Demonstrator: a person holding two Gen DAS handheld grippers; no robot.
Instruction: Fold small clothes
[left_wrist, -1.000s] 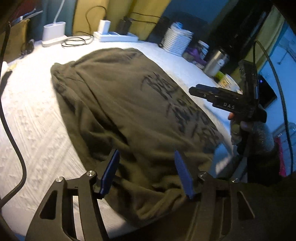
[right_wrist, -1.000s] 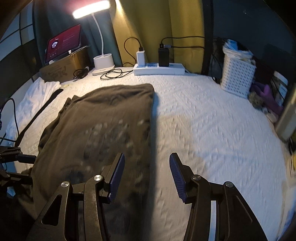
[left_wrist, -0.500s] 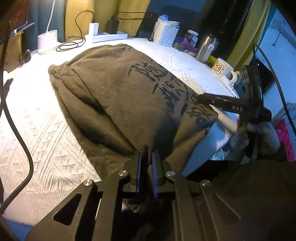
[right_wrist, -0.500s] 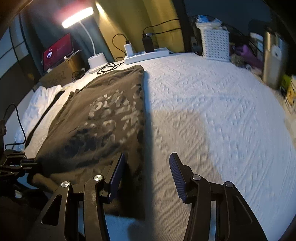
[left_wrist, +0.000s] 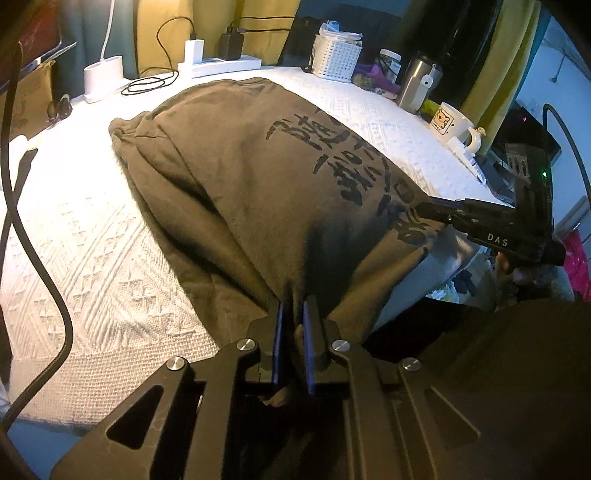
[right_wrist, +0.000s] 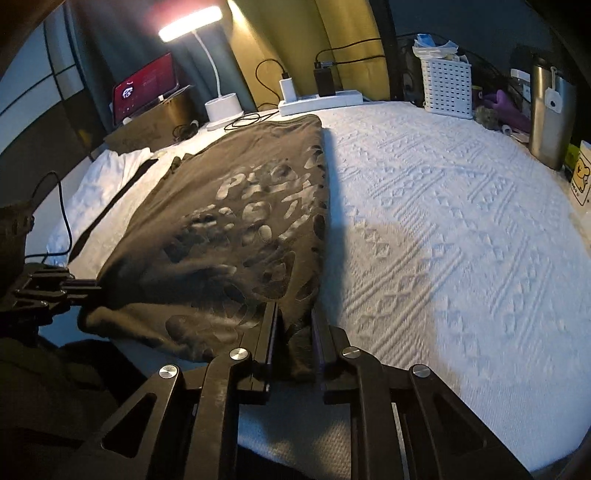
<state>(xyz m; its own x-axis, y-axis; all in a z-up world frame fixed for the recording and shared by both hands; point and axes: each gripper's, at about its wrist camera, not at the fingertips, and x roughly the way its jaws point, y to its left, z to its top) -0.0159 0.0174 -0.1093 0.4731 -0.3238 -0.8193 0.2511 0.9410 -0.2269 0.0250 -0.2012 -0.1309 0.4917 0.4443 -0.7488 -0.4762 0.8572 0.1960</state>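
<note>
white textured bedspread (right_wrist: 461, 229) fills the surface, woven geometric relief, soft and slightly domed. on it lies the olive garment (left_wrist: 236, 177), already narrowed to a long strip, running from about 12 o'clock down to 6 in the left wrist view, near end hanging at the bed edge. thick matte knit, looks like fleece or heavy jersey, with a black brush-style print (left_wrist: 354, 173) that reads glossy under the lamp in the right wrist view. step in hand: gripping the near hem at both corners for the next fold. left gripper (left_wrist: 292, 332) is clenched on a bunched pinch of the hem, cloth squeezed between the blue pads. right gripper (right_wrist: 293, 334) has just been closing, and the other hem corner sits pinched between its pads; grip looks bulkier, more layers in it. next move, my read: lift both corners together, carry them toward 12 o'clock, lay the hem on the far end, keep tension even so the strip doesn't skew. risk: layers slipping out of the right pinch. clutter at the rim, clear of the path: steel tumbler (right_wrist: 550, 122), white basket (right_wrist: 447, 86), mug (left_wrist: 450, 123).
</note>
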